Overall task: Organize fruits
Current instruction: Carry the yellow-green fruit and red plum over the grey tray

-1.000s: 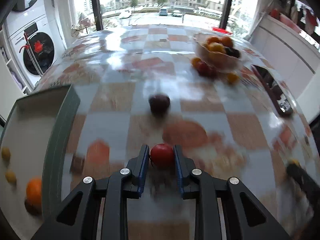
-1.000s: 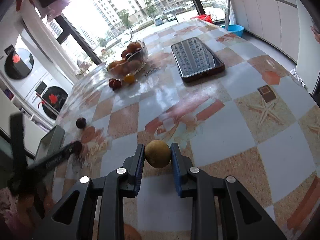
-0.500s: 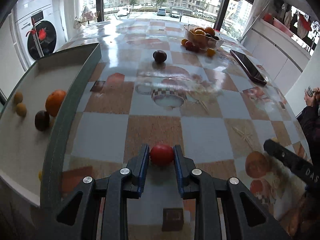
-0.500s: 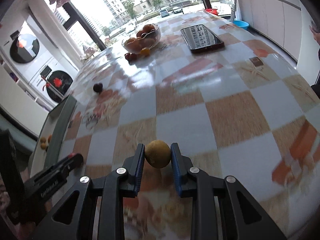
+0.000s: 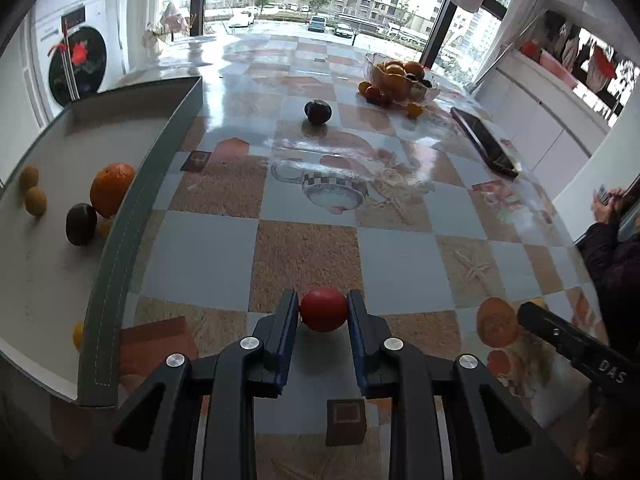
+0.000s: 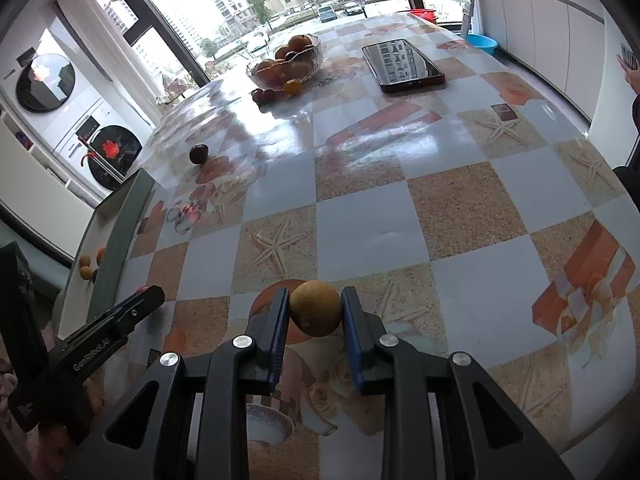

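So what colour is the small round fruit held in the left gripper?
Red: the small round red fruit sits between the left gripper fingers, clearest in the left wrist view.

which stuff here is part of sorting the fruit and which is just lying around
Part of the job:
- red fruit in the left tongs
- tan round fruit in the right tongs
- grey tray holding an orange
- dark plum loose on the table
- glass fruit bowl

Just lying about:
- phone
- washing machine
- blue basin

Your tray sits left on the table; the fruit bowl lies far ahead, phone to its right.
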{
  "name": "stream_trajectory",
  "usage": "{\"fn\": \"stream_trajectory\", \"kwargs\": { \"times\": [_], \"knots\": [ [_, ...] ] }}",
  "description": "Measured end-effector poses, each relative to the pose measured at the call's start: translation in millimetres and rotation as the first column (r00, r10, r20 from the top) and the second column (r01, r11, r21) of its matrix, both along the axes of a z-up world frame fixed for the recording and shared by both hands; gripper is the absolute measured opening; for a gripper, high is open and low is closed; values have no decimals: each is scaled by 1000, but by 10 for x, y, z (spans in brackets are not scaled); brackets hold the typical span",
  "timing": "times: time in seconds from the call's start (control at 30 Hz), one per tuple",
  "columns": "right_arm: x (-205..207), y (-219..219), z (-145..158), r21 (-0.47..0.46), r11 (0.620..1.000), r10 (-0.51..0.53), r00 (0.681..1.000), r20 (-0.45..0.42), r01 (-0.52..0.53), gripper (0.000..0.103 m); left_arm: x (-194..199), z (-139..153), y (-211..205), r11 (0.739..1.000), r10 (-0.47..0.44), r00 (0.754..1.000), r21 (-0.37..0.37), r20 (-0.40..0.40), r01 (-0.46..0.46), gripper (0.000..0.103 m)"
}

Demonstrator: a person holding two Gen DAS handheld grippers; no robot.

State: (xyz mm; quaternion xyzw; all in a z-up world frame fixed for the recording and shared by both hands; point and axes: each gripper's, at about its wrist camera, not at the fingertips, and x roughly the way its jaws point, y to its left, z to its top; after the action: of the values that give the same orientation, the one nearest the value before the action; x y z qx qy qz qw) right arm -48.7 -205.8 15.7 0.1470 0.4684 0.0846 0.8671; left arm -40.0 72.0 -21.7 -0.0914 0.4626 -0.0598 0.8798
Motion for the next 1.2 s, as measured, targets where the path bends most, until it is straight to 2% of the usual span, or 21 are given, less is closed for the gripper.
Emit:
{"fn": "stream_trajectory", "kwargs": {
  "times": [0.27,0.5,0.77,1.03,1.2],
  "knots": [
    [88,193,121,-28,999,44,999,8,-44,29,-87,225,202,1000,18,997,-10,81,-18,26],
    [232,546,220,-45,992,119,993,11,-119,29,-86,365,441,993,88,988,70,124,-97,26],
    [345,1025,284,-73,974,215,977,10,-213,29,-99,398,794,985,152,978,56,144,-161,26],
    [444,1478,335,-93,949,304,953,2,-302,29,-15,415,1163,964,226,957,103,180,-246,26],
    [537,1851,379,-95,923,374,927,-2,-373,29,0,394,1545,941,294,937,114,188,-318,26]
  ]
}}
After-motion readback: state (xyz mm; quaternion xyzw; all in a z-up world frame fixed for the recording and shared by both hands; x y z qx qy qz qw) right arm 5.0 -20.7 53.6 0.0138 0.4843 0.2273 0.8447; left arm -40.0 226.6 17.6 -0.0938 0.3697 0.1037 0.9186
